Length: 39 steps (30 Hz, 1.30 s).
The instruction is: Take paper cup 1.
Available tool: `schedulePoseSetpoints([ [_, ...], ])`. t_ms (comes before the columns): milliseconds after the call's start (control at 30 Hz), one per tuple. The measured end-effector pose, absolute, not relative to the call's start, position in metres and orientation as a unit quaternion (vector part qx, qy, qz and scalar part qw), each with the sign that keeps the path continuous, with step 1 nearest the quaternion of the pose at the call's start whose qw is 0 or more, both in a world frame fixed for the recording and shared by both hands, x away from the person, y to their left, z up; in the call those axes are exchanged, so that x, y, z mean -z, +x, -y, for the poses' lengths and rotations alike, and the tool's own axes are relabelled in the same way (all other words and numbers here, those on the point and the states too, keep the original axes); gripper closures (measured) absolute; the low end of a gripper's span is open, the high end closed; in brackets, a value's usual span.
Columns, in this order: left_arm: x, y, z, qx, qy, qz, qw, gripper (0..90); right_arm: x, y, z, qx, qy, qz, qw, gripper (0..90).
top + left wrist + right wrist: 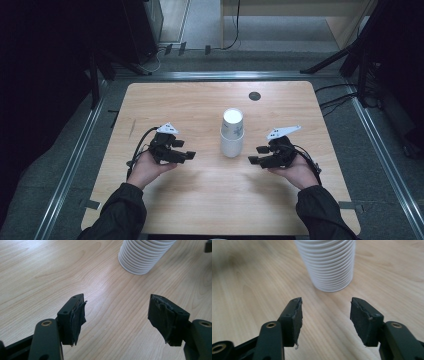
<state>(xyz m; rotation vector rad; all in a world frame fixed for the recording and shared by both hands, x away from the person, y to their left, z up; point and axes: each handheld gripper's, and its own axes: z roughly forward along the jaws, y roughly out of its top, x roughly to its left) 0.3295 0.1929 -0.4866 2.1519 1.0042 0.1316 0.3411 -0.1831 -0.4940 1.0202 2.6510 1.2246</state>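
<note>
Stack of cups point(232, 133) between empty left gripper point(186, 156); right gripper point(255, 155)

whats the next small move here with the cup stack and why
Probably ease the right gripper toward the stack of paper cups. The stack stands upside down on the table, between both grippers and untouched. The right gripper's fingers stand apart with nothing between them, pointing at the stack's base; the left gripper sits farther off.

Between my two hands a stack of white paper cups point(232, 133) stands on the worktop point(200, 205), mouths down, bases up. Its sides show close ribbed rims, one over another. The stack leans slightly and touches nothing but the wood beneath it.
</note>
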Motion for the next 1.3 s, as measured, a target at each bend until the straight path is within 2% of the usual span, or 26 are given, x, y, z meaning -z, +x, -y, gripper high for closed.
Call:
schedulePoseSetpoints([
  [33, 0.486, 0.329, -0.193, -0.052, 0.84, -0.391, 0.373, 29.4, 0.493, 0.341, 0.184, -0.397, 0.331, -0.856, 0.027, 49.2],
  [100, 0.487, 0.329, -0.193, -0.048, 0.841, -0.39, 0.371, 29.2, 0.491, 0.341, 0.186, -0.397, 0.327, -0.857, 0.027, 59.3],
  [367, 0.49, 0.329, -0.19, -0.047, 0.848, -0.384, 0.362, 29.2, 0.494, 0.336, 0.179, -0.384, 0.294, -0.874, 0.044, 58.5],
  [500, 0.492, 0.33, -0.189, -0.045, 0.854, -0.375, 0.357, 29.2, 0.49, 0.334, 0.171, -0.385, 0.266, -0.882, 0.048, 54.6],
  [667, 0.491, 0.33, -0.189, -0.039, 0.852, -0.372, 0.366, 29.3, 0.488, 0.336, 0.167, -0.382, 0.267, -0.884, 0.04, 54.4],
  [900, 0.491, 0.328, -0.186, -0.033, 0.856, -0.362, 0.367, 29.2, 0.482, 0.342, 0.172, -0.378, 0.286, -0.88, 0.026, 43.2],
  [1167, 0.489, 0.328, -0.183, -0.03, 0.86, -0.352, 0.367, 29.1, 0.452, 0.346, 0.169, -0.352, 0.276, -0.894, 0.037, 42.0],
  [1300, 0.489, 0.329, -0.183, -0.03, 0.858, -0.353, 0.372, 29.1, 0.435, 0.35, 0.164, -0.345, 0.243, -0.906, 0.045, 38.3],
])
